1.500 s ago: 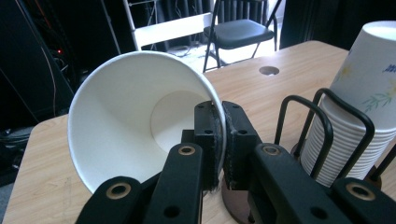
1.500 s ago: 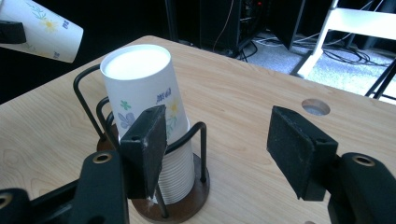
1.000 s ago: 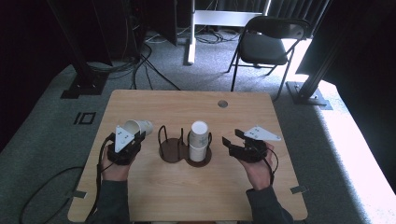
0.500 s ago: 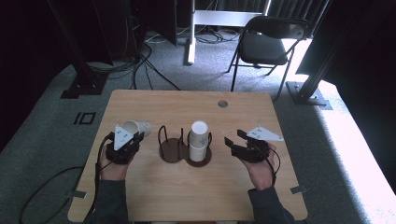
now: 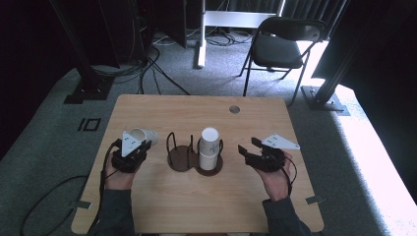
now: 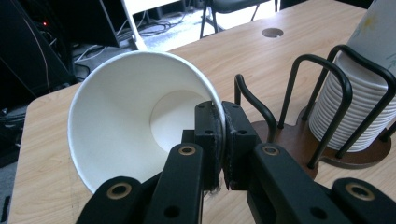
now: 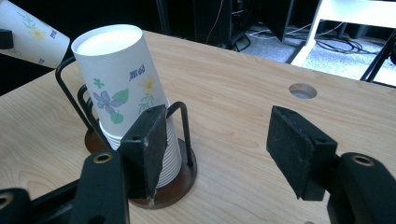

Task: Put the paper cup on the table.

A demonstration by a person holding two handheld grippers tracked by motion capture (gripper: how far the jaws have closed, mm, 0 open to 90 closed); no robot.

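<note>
Wooden table (image 5: 162, 201) on grey carpet (image 5: 44, 147), black chair (image 5: 280, 44) behind.

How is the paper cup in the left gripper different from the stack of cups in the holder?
The single cup lies tilted on its side, open mouth showing, its rim pinched by the left gripper; the stack of cups stands upside down, bottom up, in the wire holder. The single cup is held off the table; the stack rests untouched. Both are white with flower prints.
</note>
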